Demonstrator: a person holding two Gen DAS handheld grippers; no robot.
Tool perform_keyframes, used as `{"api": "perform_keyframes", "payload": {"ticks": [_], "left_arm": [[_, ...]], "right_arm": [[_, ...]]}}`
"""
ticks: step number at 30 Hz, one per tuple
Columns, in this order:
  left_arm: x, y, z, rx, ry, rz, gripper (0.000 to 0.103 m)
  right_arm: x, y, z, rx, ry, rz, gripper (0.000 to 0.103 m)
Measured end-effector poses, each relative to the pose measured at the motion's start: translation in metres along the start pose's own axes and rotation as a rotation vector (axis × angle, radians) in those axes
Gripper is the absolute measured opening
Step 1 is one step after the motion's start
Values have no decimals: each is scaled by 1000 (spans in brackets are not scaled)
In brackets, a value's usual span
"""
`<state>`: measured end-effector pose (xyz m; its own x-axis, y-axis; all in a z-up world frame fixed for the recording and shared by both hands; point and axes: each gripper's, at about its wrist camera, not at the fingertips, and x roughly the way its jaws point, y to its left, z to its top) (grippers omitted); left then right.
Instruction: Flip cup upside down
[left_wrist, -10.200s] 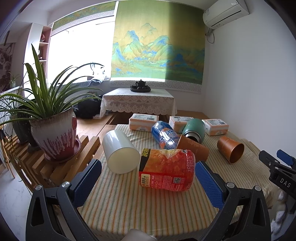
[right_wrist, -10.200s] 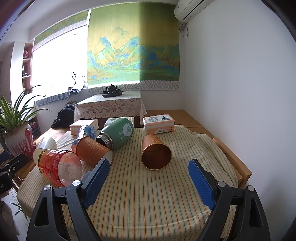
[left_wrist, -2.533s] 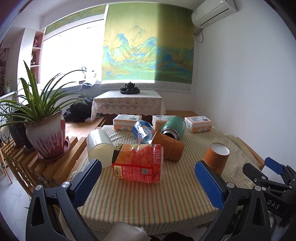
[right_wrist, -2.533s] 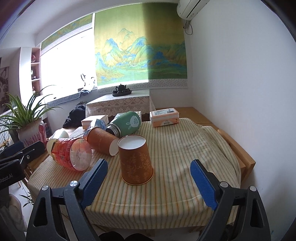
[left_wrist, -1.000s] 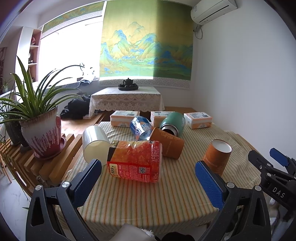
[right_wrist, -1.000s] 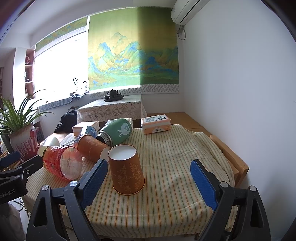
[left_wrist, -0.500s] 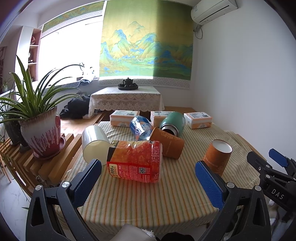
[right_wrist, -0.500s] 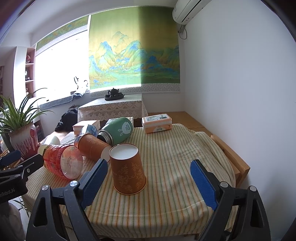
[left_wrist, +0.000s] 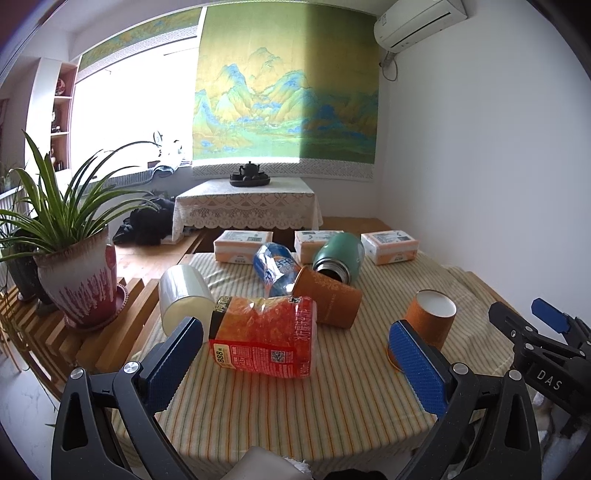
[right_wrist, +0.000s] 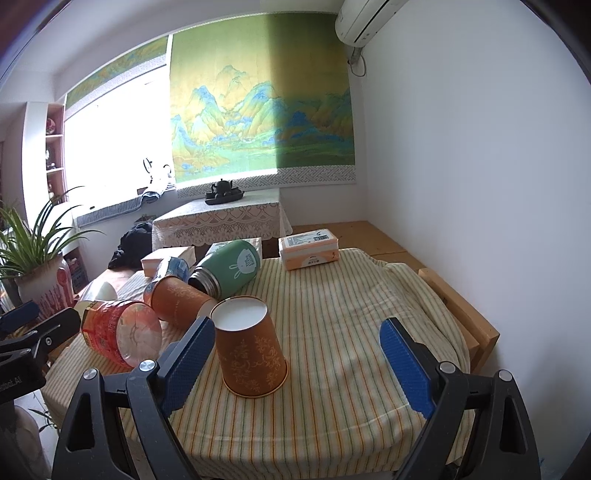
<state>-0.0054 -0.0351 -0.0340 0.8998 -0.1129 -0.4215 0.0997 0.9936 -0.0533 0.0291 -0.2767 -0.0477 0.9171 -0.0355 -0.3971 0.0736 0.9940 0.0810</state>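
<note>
An orange paper cup (right_wrist: 251, 350) stands upside down on the striped tablecloth, white base up; it also shows in the left wrist view (left_wrist: 430, 323). My right gripper (right_wrist: 297, 360) is open and empty, held back from the cup, which sits just right of its left finger. My left gripper (left_wrist: 295, 360) is open and empty, low at the table's near edge, in front of a lying orange-red bottle (left_wrist: 264, 338). The right gripper's body (left_wrist: 546, 365) shows at the right of the left wrist view.
A second orange cup (left_wrist: 327, 301), a green flask (left_wrist: 338, 260), a blue bottle (left_wrist: 273, 267) and a white cup (left_wrist: 183, 295) lie on their sides. Tissue packs (left_wrist: 243, 251) line the far edge. A potted plant (left_wrist: 77, 277) stands on slats at left.
Ten seconds ago the orange cup lay on its side; since 2.5 s ago it stands upside down. Over the last second both grippers only drifted slightly.
</note>
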Motion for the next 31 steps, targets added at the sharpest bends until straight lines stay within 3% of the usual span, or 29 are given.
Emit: {"api": "perform_keyframes", "payload": {"ticks": [31], "left_arm": [[12, 8, -7, -14, 19, 21, 102]], "right_arm": [[5, 5, -4, -22, 25, 3, 88]]}}
